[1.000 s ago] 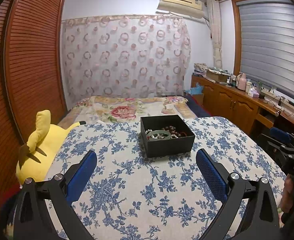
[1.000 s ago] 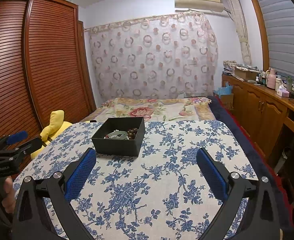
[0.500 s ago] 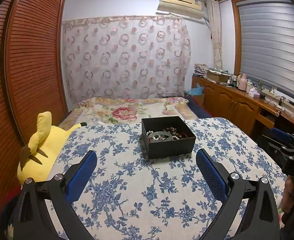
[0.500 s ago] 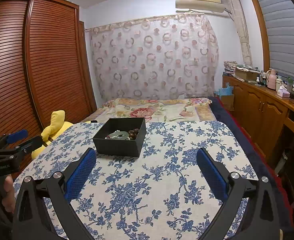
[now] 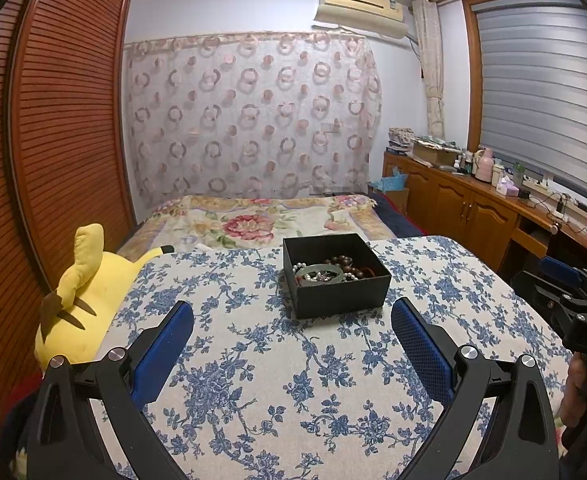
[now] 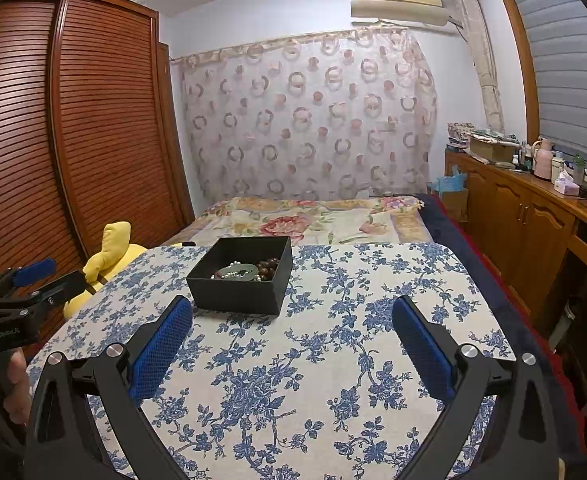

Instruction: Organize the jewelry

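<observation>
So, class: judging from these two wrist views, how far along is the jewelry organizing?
Nothing looks done yet. The green bangle, the pearls and the dark bead bracelet all lie heaped together in the black box on the floral tablecloth. Nothing is in hand: the left gripper and right gripper are both open, short of the box. All picking and sorting remains.

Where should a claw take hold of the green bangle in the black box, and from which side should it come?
Grip the green bangle on its near rim, coming from above. It lies flat on the beads inside the black box, whose walls block any sideways approach. One finger would go inside the ring, one outside. Both claws, left and right, are open and away from it.
</observation>
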